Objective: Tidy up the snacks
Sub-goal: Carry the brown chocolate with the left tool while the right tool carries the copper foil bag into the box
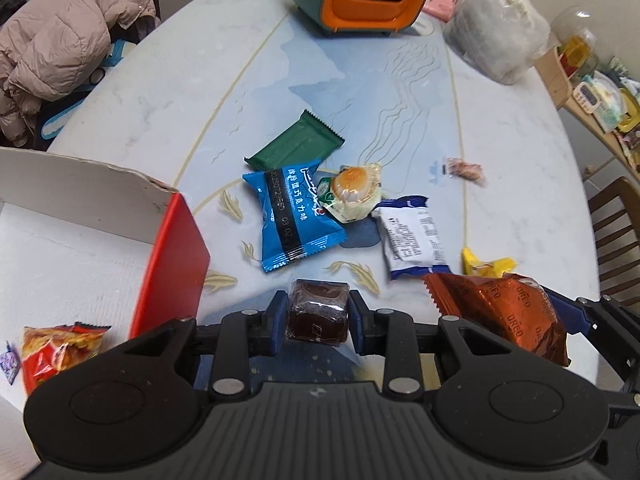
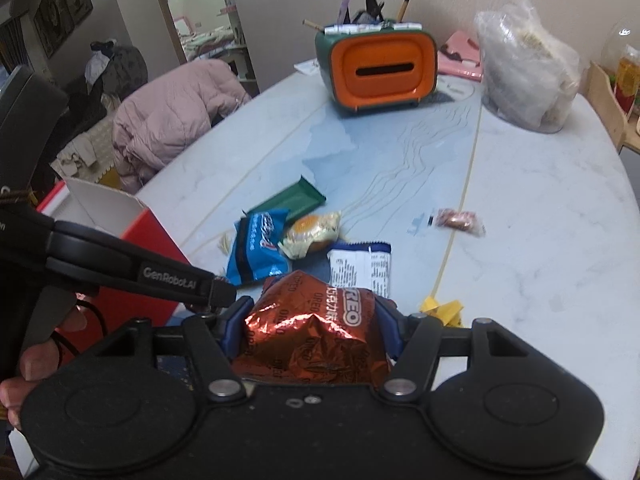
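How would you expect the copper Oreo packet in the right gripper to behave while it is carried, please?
The Oreo packet looks crinkled and dented between the right gripper's fingers, so it probably deforms easily. Its glossy foil may be slippery. It seems light and puffy; the biscuits inside could crack if squeezed.

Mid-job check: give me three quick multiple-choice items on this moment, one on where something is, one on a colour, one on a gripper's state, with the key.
1. Where does the green wrapper lie?
A. inside the red box
B. on the table beyond the blue packet
C. in the right gripper

2. What colour is the front of the slotted container at the far end of the table?
A. orange
B. purple
C. white

3. What is the left gripper doing?
A. hanging open with nothing in it
B. clamping a yellow wrapper
C. gripping a dark wrapped cube

Key: 1 B, it rests on the table behind the blue packet; 2 A, its face is orange; 3 C, the cube sits squeezed between the pads.
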Action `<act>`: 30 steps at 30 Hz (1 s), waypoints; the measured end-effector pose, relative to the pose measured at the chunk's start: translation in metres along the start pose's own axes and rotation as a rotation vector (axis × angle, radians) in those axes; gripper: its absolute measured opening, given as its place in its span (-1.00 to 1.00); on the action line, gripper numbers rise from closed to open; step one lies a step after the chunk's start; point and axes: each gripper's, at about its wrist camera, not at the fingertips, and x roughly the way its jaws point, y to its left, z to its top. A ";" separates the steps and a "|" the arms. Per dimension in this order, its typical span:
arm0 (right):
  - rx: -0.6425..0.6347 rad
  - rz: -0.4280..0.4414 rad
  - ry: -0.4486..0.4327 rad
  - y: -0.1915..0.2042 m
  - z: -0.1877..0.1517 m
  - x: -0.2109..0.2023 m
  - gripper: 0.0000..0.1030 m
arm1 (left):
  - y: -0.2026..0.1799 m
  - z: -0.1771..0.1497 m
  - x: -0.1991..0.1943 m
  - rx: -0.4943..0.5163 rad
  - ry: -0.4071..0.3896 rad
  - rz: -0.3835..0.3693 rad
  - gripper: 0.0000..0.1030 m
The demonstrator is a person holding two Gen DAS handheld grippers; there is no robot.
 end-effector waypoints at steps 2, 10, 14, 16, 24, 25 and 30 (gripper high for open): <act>0.000 0.000 -0.013 0.002 0.001 -0.010 0.22 | 0.001 -0.001 -0.011 0.003 -0.006 -0.008 -0.41; -0.017 0.003 -0.042 0.024 0.001 -0.048 0.22 | 0.011 -0.010 -0.051 0.033 -0.021 -0.025 -0.41; -0.026 0.008 -0.055 0.040 -0.001 -0.063 0.22 | 0.023 -0.016 -0.070 0.040 -0.025 -0.033 -0.41; -0.029 0.012 -0.058 0.049 -0.001 -0.069 0.22 | 0.031 -0.019 -0.079 0.041 -0.026 -0.040 -0.41; -0.070 0.033 -0.072 0.099 -0.002 -0.082 0.22 | 0.073 -0.030 -0.108 0.039 -0.037 -0.042 -0.41; -0.078 0.036 -0.072 0.106 -0.002 -0.083 0.22 | 0.080 -0.031 -0.112 0.036 -0.040 -0.041 -0.41; -0.111 0.052 -0.071 0.142 0.001 -0.080 0.22 | 0.115 -0.034 -0.127 0.027 -0.046 -0.032 -0.40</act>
